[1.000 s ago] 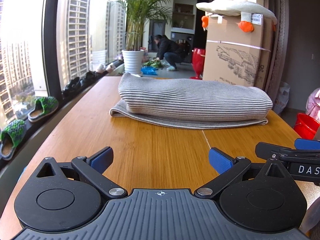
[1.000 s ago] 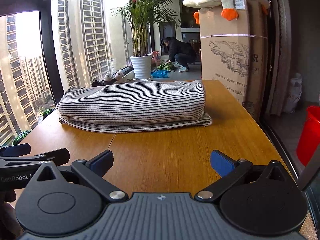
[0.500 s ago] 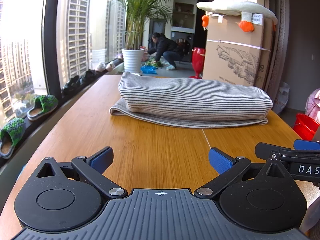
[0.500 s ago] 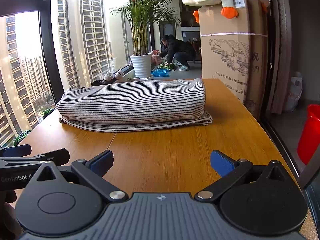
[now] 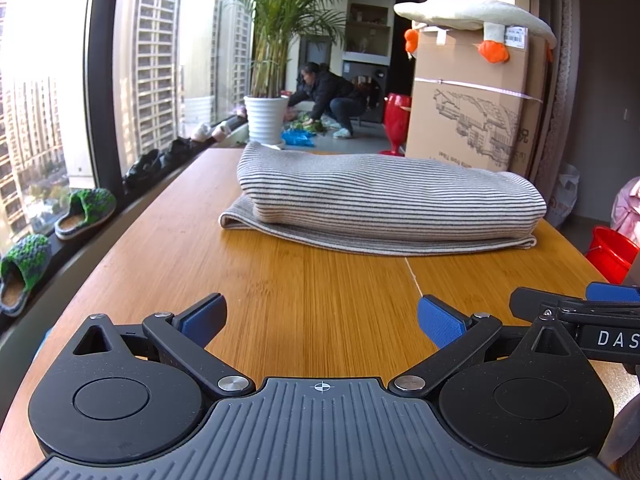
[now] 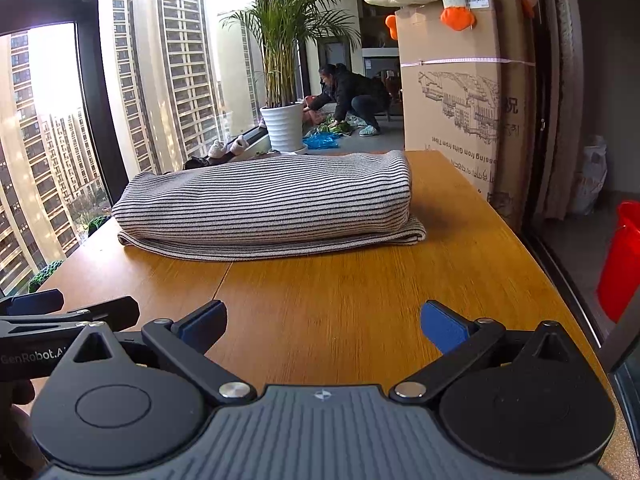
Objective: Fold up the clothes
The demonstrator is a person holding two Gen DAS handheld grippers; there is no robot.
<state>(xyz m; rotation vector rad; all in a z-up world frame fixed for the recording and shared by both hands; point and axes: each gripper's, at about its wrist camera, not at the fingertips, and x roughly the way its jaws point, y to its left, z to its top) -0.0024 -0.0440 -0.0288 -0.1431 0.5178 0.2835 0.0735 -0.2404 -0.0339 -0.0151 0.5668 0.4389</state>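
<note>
A grey striped garment [image 5: 384, 208] lies folded in a thick bundle on the wooden table [image 5: 280, 288], also in the right wrist view [image 6: 268, 204]. My left gripper [image 5: 320, 318] is open and empty, held low over the near part of the table, well short of the garment. My right gripper [image 6: 322, 322] is open and empty too, beside the left one. The right gripper's fingers [image 5: 576, 304] show at the right edge of the left wrist view; the left gripper's fingers [image 6: 68, 312] show at the left edge of the right wrist view.
A tall cardboard box [image 5: 472, 112] with a plush toy [image 5: 472, 16] on top stands beyond the table's far right. A potted palm [image 5: 266, 120] stands past the far end. Slippers [image 5: 84, 212] line the window sill at left. A red bucket [image 5: 612, 252] sits right. A person [image 5: 328, 96] crouches far back.
Both grippers and the garment stay put. Only the person in the background has shifted a little.
</note>
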